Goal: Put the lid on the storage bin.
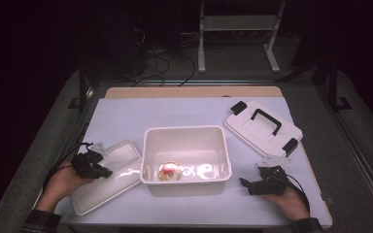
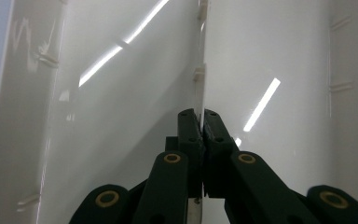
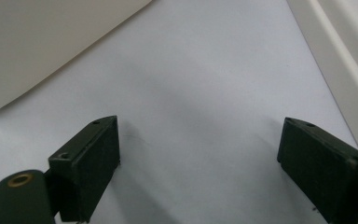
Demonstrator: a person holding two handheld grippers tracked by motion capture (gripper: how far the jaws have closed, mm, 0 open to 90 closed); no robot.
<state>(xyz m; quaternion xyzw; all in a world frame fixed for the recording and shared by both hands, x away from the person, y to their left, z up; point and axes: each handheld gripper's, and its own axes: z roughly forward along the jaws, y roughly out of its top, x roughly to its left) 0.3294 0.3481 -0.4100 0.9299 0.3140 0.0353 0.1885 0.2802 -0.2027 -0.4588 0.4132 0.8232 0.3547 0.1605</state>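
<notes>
Pale table bears white bin; left gripper fingers pinch tray, right gripper fingers gape empty.

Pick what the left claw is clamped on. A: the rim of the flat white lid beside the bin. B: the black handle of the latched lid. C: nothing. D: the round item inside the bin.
A: in the left gripper view the left claw has its jaws pinched on the thin edge of the white lid, which lies left of the white bin.

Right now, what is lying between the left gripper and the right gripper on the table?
In the high view, the white tub stands between the left gripper and the right gripper; a small round red-and-yellow thing lies inside it.
</notes>
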